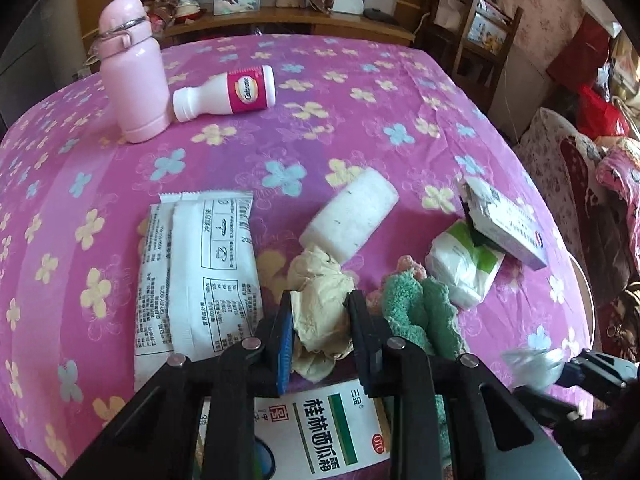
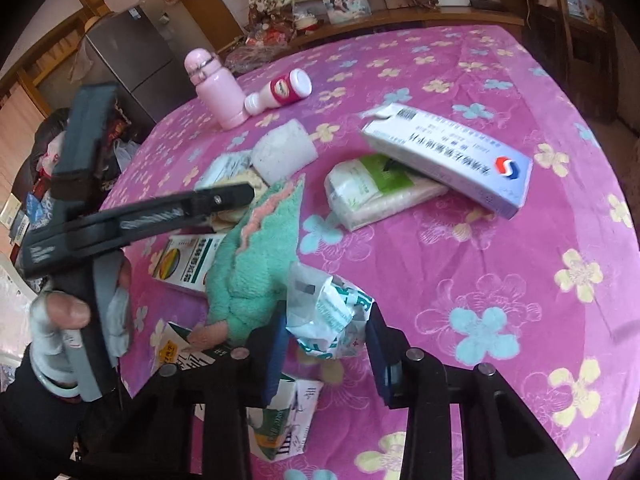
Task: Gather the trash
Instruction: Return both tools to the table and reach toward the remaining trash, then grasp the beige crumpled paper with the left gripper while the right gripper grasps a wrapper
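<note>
**Both grippers holding scraps over the flowered tabletop**

Pink cloth with pale flowers (image 1: 360, 92) covers the round tabletop, and shelves with framed photos stand behind it. Toward the far left edge a pink flask (image 1: 134, 76) stands upright, with a white pill bottle (image 1: 228, 94) lying on its side just beside it.

Nearer the front edge lie two white sachets (image 1: 200, 276), a white foam block (image 1: 350, 214), a green towel (image 1: 416, 308), a tissue pack (image 1: 464, 264) and a long medicine box (image 1: 508, 226) resting partly on that pack. Another medicine box (image 1: 320, 436) lies beneath the left gripper.

The left gripper (image 1: 320, 340) has its fingers pinching a crumpled beige tissue (image 1: 320, 308). The right gripper (image 2: 326, 344) has its fingers closed on a crumpled green-and-white wrapper (image 2: 328, 312), close to the towel at the near edge.
</note>
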Demonstrator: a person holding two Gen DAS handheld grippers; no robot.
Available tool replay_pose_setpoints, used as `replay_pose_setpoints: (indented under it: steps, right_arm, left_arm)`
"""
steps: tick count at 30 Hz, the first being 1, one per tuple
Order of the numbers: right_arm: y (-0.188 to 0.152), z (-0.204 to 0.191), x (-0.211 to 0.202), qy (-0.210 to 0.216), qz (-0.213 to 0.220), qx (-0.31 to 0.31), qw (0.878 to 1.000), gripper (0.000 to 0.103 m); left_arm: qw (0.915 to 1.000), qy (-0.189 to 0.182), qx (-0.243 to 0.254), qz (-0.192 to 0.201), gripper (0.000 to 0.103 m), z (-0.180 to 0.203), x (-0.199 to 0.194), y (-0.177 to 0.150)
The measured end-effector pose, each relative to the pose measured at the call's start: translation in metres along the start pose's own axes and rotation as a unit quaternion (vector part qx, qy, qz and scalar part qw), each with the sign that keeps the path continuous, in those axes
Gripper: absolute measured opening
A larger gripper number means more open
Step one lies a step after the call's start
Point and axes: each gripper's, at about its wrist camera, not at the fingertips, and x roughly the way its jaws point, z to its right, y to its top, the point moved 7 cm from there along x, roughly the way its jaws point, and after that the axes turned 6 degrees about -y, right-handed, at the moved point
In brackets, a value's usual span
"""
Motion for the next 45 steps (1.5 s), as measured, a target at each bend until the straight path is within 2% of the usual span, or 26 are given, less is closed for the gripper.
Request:
replay_pose_setpoints:
  steps: [7,15,23,35,45]
  right_arm:
    - [0.012,0.012,-0.034,-0.003,0.040,0.014,0.999,0.039]
    - [0.010,0.029,-0.064,-0.020,0.063,0.025,0.997,0.039]
    - [0.001,0.060,-0.093,-0.053,0.083,0.040,0.994,0.039]
    - [-0.022,0.152,-0.146,-0.124,0.108,0.099,0.981,0.039]
    - [-0.044,0.212,-0.173,-0.171,0.111,0.136,0.969,0.039]
  left_arm:
    - [0.9987,-0.040,-0.002,0.031,0.022,0.011,-0.042,0.007]
    - [0.9958,-0.059,0.038,0.059,0.022,0.064,-0.077,0.010]
    - [0.9917,-0.090,0.076,0.052,0.022,0.131,-0.071,-0.001]
    - [0.9824,-0.122,0.137,0.035,0.022,0.241,-0.047,-0.016]
    - [0.9770,-0.133,0.166,0.014,0.022,0.297,-0.022,-0.031]
